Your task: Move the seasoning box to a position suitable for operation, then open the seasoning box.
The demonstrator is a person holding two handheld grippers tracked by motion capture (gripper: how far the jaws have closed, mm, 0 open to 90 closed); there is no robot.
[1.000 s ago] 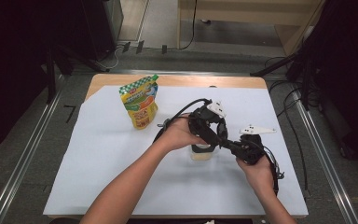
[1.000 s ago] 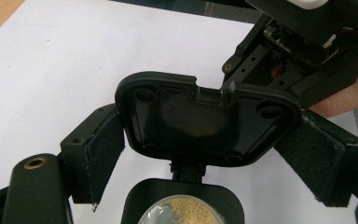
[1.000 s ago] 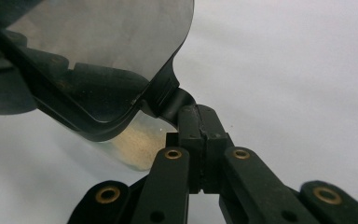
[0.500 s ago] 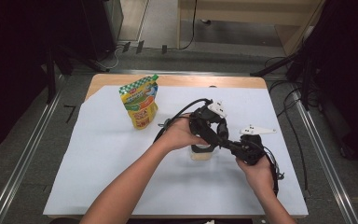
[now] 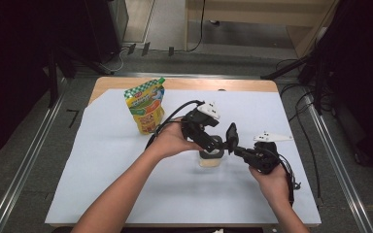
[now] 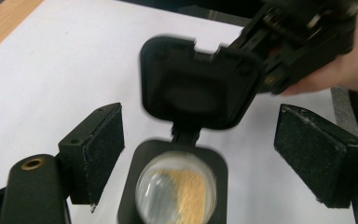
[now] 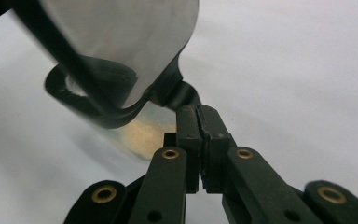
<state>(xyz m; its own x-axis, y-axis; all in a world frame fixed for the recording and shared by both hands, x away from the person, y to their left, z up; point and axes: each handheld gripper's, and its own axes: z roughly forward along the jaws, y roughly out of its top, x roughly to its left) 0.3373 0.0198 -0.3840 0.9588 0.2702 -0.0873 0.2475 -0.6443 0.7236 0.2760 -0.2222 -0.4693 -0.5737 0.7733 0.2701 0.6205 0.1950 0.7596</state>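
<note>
White paper covers the table (image 5: 126, 194), with bare wood along its far edge and dark floor with cables around it. Your yellow-and-green refill pouch (image 5: 145, 109) stands upright near the far-left corner, well apart from the work.

Near the table's middle, slightly toward the right edge, sits the small clear jar (image 5: 210, 158), holding a tan granular fill at its bottom and wearing a black square collar with a hinged flip lid (image 5: 231, 137). From the left gripper view the lid (image 6: 200, 88) stands swung up on its hinge, and the round mouth (image 6: 175, 196) below it lies open, the grains visible inside.

Your right gripper (image 5: 240, 149) is pinched closed on the lid's edge tab; in the right gripper view its pads (image 7: 200, 140) meet around that thin tab, just beside the hinge. Your left gripper (image 5: 209, 141) hovers over the jar with jaws spread wide; its pads (image 6: 98, 140) flank the collar without touching it.

Judgement: lid opening is nearly complete. To finish well, carry the tab back along the hinge's arc, not upward, or the light jar may tip. Brace the collar with the left pads first if it rocks.
</note>
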